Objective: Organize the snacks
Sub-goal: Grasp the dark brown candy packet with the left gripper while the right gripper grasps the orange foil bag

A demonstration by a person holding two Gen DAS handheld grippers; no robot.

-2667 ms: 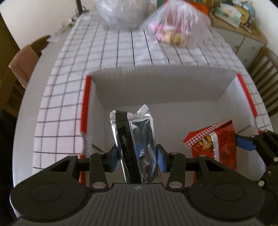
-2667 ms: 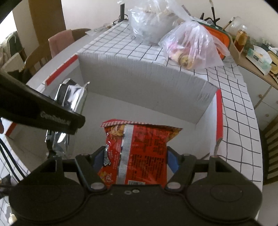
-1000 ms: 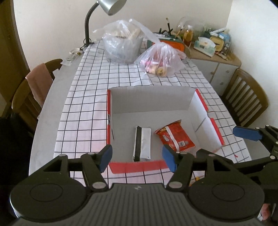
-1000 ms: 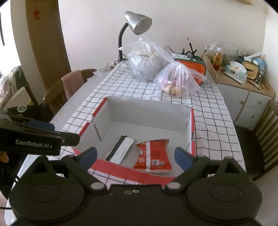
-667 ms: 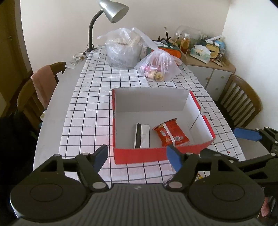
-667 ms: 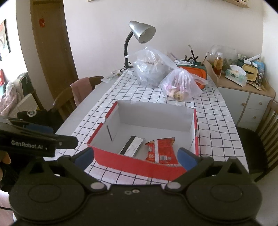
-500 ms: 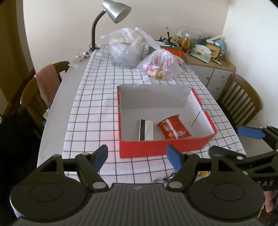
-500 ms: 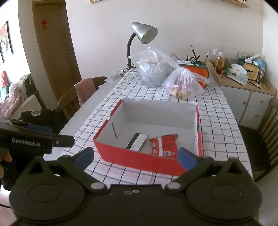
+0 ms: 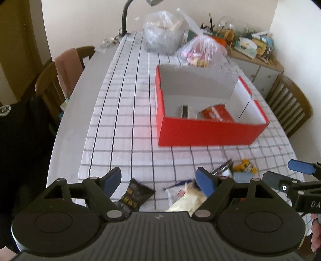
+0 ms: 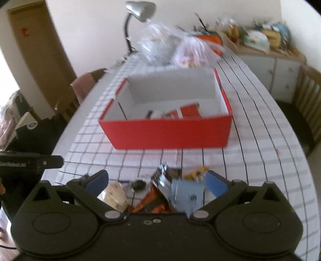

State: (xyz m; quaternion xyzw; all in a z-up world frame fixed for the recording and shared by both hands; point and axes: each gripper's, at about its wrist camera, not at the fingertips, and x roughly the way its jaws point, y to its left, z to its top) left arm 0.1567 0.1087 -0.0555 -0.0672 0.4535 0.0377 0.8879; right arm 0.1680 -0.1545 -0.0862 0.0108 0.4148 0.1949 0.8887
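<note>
The red cardboard box stands on the checked cloth, white inside. In it lie a silver-and-black packet and a red packet. My left gripper hovers near the table's front edge, its jaws opening and gripping nothing. Below it lie a black snack packet and a cream packet. My right gripper is wide open over a pile of loose snacks: a pale blue packet, a silver one, an orange one and a yellow one. The red box is beyond them.
Two plastic bags and a desk lamp stand at the table's far end. Wooden chairs flank the table, one on the left and one on the right. A cluttered sideboard fills the back right.
Both grippers have drawn back from the box toward the near table edge and sunk lower. The loose snack pile has come into view. The left jaws have widened.
</note>
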